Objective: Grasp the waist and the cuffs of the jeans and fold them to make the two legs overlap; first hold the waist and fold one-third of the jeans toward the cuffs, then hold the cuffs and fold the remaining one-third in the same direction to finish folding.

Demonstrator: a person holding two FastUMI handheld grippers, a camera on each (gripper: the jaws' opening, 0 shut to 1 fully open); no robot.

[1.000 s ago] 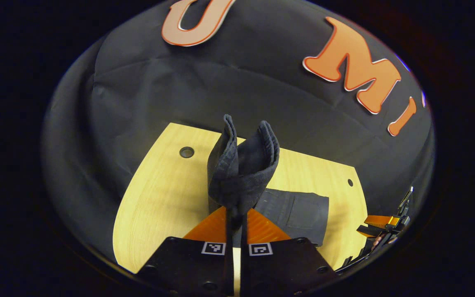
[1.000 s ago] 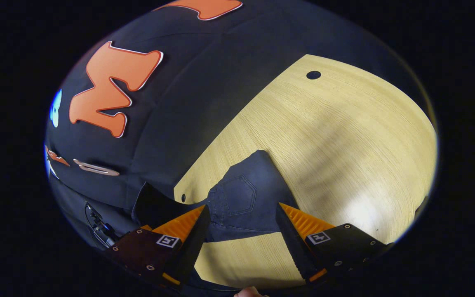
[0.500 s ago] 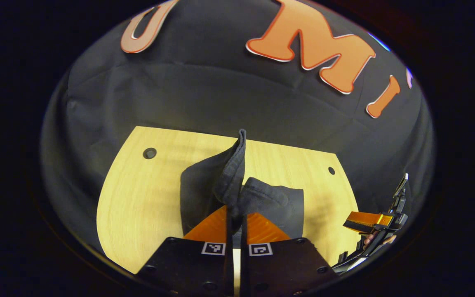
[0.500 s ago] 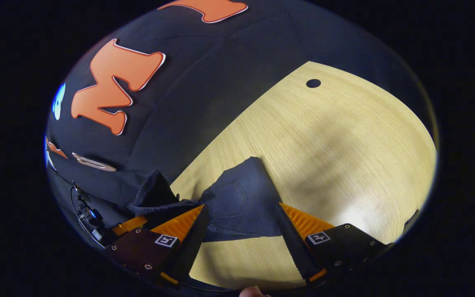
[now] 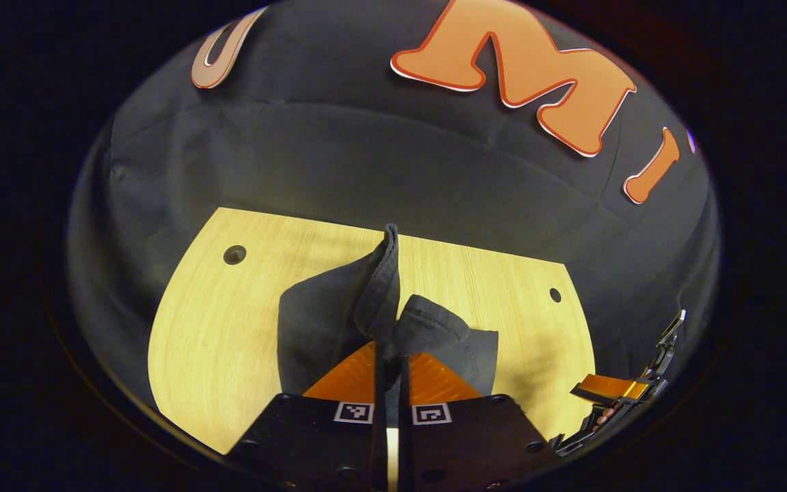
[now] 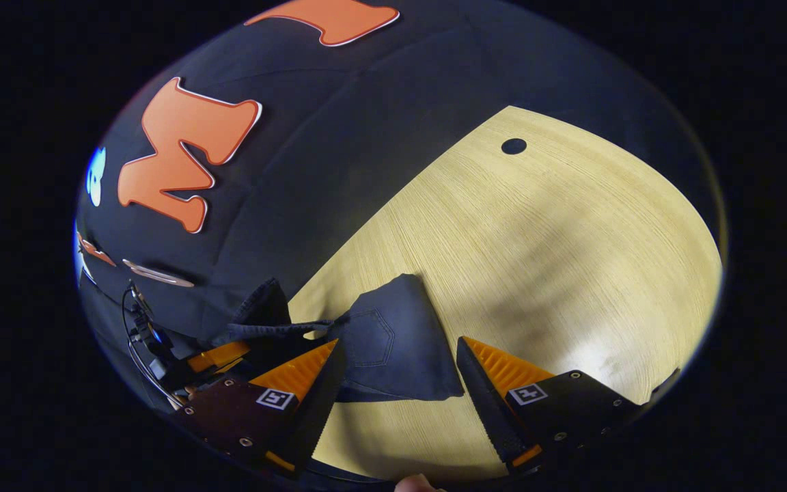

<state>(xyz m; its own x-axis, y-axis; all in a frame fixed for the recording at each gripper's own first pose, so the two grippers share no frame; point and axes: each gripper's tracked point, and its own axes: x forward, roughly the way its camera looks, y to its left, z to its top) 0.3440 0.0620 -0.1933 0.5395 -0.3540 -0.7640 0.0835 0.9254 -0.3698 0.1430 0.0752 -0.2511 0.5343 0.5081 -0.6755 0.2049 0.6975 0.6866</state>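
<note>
The left gripper [image 5: 391, 352] sits low over the near edge of the table [image 5: 216, 321], its two orange fingers [image 5: 349, 374] pressed almost together with only a thin slot between them. They are clamped on a bunch of dark denim: the cuffs [image 5: 393, 301] of the jeans [image 5: 318, 321] stand up out of the pinch, one hem rising as a tall ridge straight away from the camera, the other curling over to the right as a rounded lump. The gripper points level across the table toward the booth wall.

The rest of the jeans lies flat on the table just past the fingers, a dark folded block spreading to both sides of the pinch. In the right gripper view the block [image 6: 393, 348] shows a back pocket on top and tapers to a corner pointing away across the table; its long axis runs from the near edge out toward the table's middle. At its left end the lifted cuffs [image 6: 270, 321] bridge up from the block to the left gripper [image 6: 219, 357], which shows there as an orange finger at the table's edge.

The right gripper [image 6: 397, 372] hangs tilted over the near edge, fingers [image 6: 503, 372] spread wide, the folded block lying between and beyond them; neither finger presses on it. In the left gripper view it [image 5: 605, 389] shows at the far right, off the table's side, with part of a hand behind it.
</note>
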